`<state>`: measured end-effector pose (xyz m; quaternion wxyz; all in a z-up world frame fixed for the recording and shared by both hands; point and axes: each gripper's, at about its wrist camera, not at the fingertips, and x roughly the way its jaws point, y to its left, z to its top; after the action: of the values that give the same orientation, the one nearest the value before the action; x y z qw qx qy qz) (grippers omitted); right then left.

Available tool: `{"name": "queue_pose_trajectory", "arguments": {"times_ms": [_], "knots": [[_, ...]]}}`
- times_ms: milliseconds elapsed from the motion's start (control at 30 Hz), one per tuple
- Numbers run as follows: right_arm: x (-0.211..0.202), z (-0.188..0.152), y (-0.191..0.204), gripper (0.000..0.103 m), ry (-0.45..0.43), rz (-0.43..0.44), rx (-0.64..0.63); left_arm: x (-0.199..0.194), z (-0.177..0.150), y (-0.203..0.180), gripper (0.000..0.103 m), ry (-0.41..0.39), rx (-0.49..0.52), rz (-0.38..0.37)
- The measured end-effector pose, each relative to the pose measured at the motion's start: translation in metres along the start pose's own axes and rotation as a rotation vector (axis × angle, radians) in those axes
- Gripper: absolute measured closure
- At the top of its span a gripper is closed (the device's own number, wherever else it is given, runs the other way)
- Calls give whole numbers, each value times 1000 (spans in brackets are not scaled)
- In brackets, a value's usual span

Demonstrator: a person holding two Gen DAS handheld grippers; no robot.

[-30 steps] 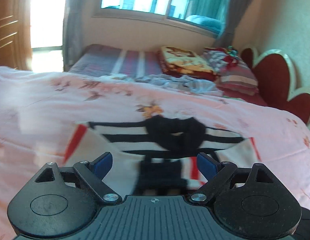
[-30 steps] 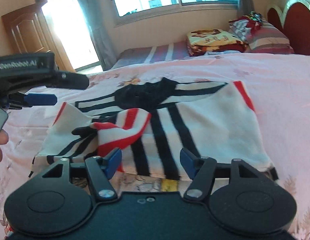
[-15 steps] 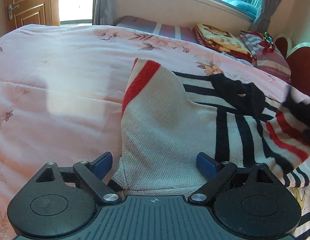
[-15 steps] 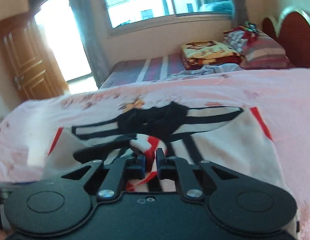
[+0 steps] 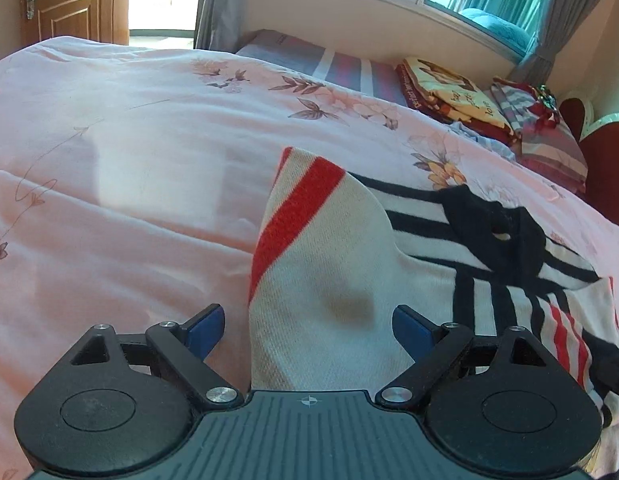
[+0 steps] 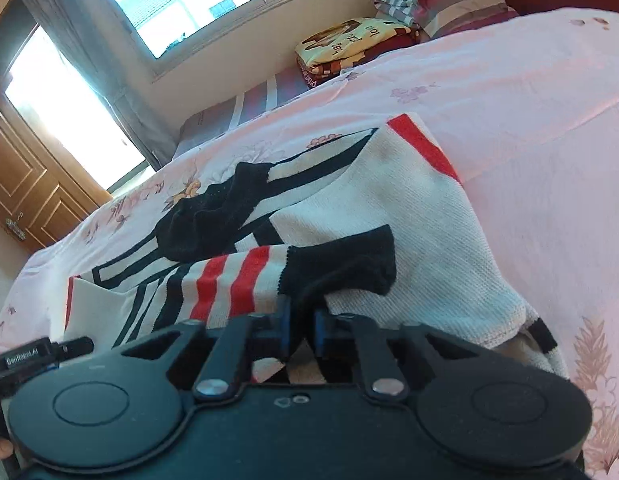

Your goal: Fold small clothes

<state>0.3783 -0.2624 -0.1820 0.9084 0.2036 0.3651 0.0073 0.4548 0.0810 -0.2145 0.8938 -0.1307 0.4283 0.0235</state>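
Right tool [image 6: 300, 330] is seen clamped on the black cuff of the sweater's [image 6: 409, 216] striped sleeve, its jaws having just closed. Left tool [image 5: 307, 326] is held wide apart, a white, red-banded sleeve lying between the pads untouched. Sweater is spread on the pink bedspread [image 5: 129, 168], collar toward the window, long axis running away from the tools. Near hem is cut off behind both tool bodies. Bare bedspread lies on both sides.

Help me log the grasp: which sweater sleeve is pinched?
The black-cuffed sleeve with red stripes, clamped by the right gripper; the other sleeve lies between open left fingers.
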Motion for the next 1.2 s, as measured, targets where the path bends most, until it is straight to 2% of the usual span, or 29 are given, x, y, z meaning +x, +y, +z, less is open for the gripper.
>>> {"name": "queue_pose_trajectory", "arguments": {"times_ms": [67, 100, 133, 167, 200, 233, 300, 400, 433, 467, 500, 600, 667, 800, 900, 933, 967, 1000, 1067, 1100, 1200], "knots": [[-7, 3, 12, 96, -42, -8, -80, 10, 11, 5, 17, -3, -38, -6], [-14, 6, 17, 96, -78, -7, -118, 16, 16, 7, 39, -1, -54, -4], [-21, 10, 20, 96, -115, -9, -153, 21, 21, 9, 45, 2, -71, -6], [-26, 13, 22, 96, -138, -17, -181, 25, 24, 11, 47, -12, -95, -11], [-27, 16, 21, 96, -151, -40, -204, 27, 26, 10, 55, -21, -101, -14], [-23, 18, 17, 96, -146, -76, -225, 31, 28, 8, 56, -23, -98, -15], [-8, 16, 3, 96, -97, -131, -218, 35, 29, 3, 55, -43, -91, 1], [8, 2, -7, 96, 12, -128, -187, 39, 28, 2, 53, -69, -76, 23], [5, 1, -3, 95, 1, -136, -209, 38, 28, 2, 53, -80, -57, 40], [1, 1, -1, 85, -15, -148, -216, 35, 29, 4, 52, -92, -49, 63], [-4, 3, -2, 81, -37, -162, -212, 32, 29, 7, 49, -104, -57, 85], [-24, 10, -4, 81, -115, -184, -211, 15, 24, 15, 48, -130, -81, 94], [-31, 13, 2, 80, -148, -145, -235, -3, 13, 10, 48, -148, -33, 73], [-16, 10, 24, 81, -107, -74, -304, -38, -22, -6, 48, -115, 47, -20], [7, -1, 27, 79, -40, -116, -350, -39, -53, -13, 47, -76, 119, 6], [17, -6, 23, 79, 5, -147, -362, -33, -59, -9, 40, -57, 114, 16], [17, -11, 18, 81, -24, -131, -372, -33, -64, -1, 36, -85, 76, 9], [17, -13, 17, 81, -30, -130, -396, -33, -64, 2, 29, -90, 69, 33], [13, -12, 22, 80, -8, -162, -417, -36, -62, 3, 29, -81, 65, 49], [7, -10, 25, 77, -9, -169, -409, -43, -62, 3, 29, -82, 60, 58], [-18, -15, 35, 74, -46, -95, -400, -70, -68, -2, 29, -120, 73, 20]]}}
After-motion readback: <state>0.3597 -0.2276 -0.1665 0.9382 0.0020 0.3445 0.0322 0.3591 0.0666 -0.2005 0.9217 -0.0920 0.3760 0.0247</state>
